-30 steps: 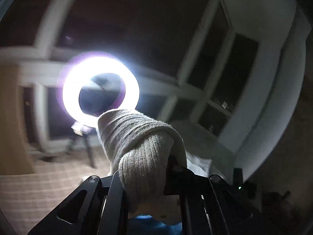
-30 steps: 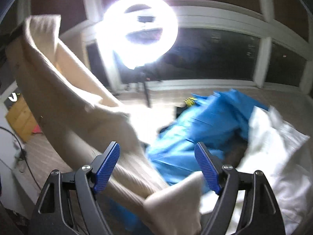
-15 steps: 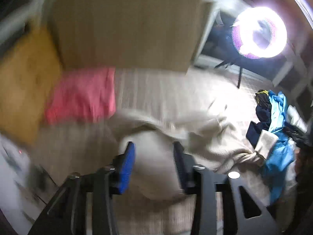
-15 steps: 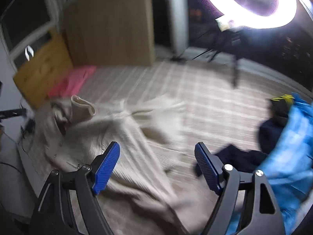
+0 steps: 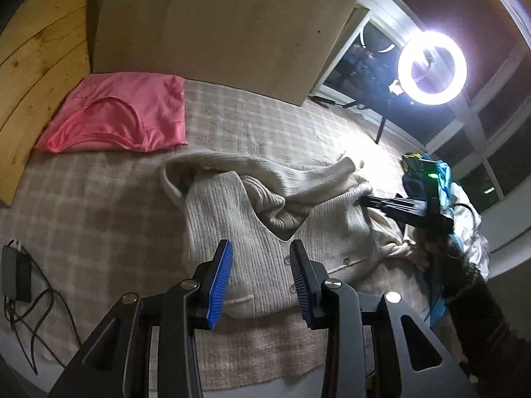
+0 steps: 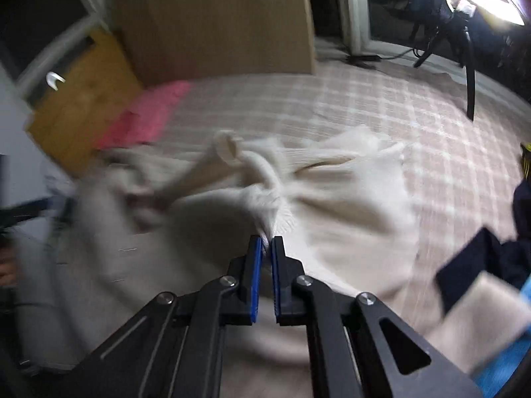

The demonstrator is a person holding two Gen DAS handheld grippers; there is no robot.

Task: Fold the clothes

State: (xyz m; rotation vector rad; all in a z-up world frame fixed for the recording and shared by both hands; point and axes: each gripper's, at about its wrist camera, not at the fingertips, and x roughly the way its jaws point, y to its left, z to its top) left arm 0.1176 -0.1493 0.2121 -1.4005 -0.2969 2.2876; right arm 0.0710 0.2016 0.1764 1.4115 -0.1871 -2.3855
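Far to the left of my left fingers, a black power brick with tangled cable (image 5: 16,273) lies on the beige checked blanket (image 5: 99,205) that covers the whole surface. Beyond it, up and left of my pads, a folded pink satin garment (image 5: 119,116) sits against the plywood boards (image 5: 212,23). My left gripper (image 5: 260,278) hangs with its blue pads apart and nothing between them, just above the buttoned front of the cream ribbed knit cardigan (image 5: 239,219), which lies crumpled straight ahead with one sleeve thrown across it. To the right of those fingers my right gripper (image 6: 267,248) is clamped tight on a bunched fold of that cardigan, the knit gathering into its tips. Further right a heap of blue, navy and white clothes (image 5: 444,179) lies loose on the blanket; I see no basket or box holding anything. Behind, a bright ring light on a stand (image 5: 431,68) glares before dark windows.
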